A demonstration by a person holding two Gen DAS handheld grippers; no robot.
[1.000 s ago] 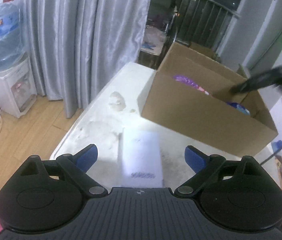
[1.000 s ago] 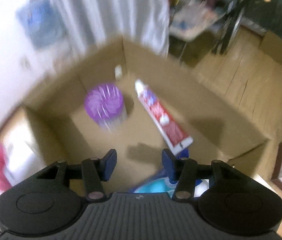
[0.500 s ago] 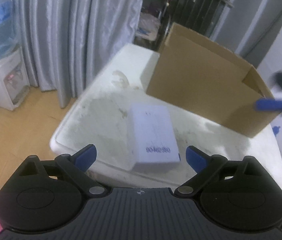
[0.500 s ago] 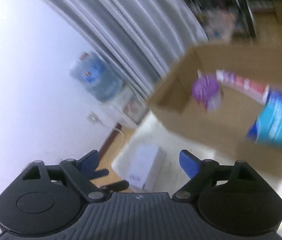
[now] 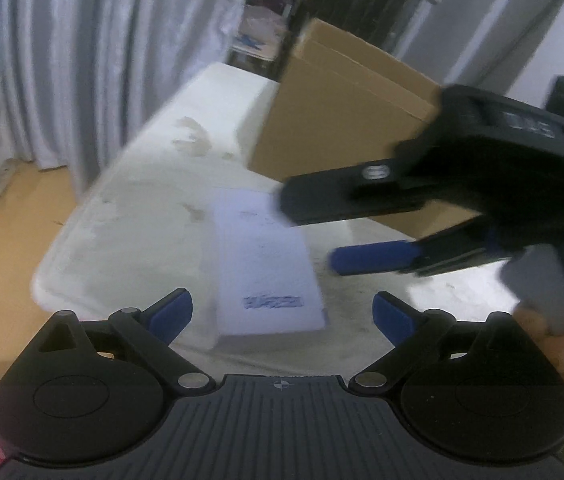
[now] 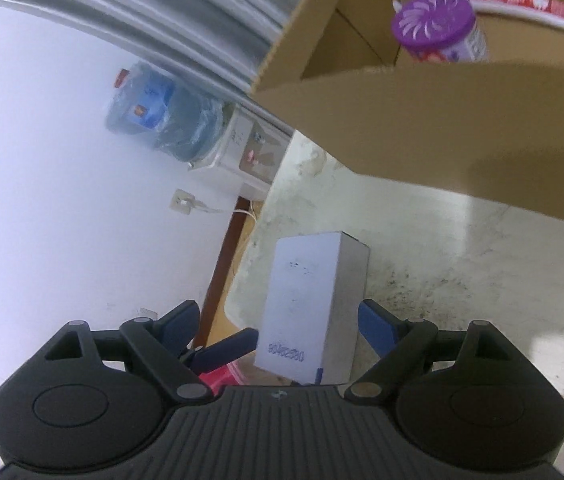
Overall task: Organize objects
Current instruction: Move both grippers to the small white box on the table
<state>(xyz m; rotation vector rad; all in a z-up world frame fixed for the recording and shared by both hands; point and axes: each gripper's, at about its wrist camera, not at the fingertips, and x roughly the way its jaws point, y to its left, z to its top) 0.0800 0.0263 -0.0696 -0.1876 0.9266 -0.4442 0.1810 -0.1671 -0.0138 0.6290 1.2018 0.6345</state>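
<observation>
A white box (image 5: 266,264) with a printed number lies on the white table (image 5: 142,220), in front of the open cardboard box (image 5: 341,120). My left gripper (image 5: 282,316) hovers open at the white box's near end, touching nothing. My right gripper (image 5: 313,236) reaches in from the right, open; its upper finger overlaps the box's far right corner. In the right wrist view the white box (image 6: 305,304) stands between the open fingers of the right gripper (image 6: 280,322), with the pads apart from it. Inside the cardboard box (image 6: 441,120) are a purple-lidded jar (image 6: 437,24) and a toothpaste tube (image 6: 529,4).
Grey curtains (image 5: 102,60) hang behind the table's left side. A water dispenser (image 6: 170,116) stands by the wall on the wooden floor (image 5: 10,220). Something pink (image 6: 222,376) sits below the table's edge. A hand (image 5: 561,356) holds the right gripper's handle.
The right gripper opened over the cardboard box, then swung out and down to the white box. The left gripper sank a little toward the white box.
</observation>
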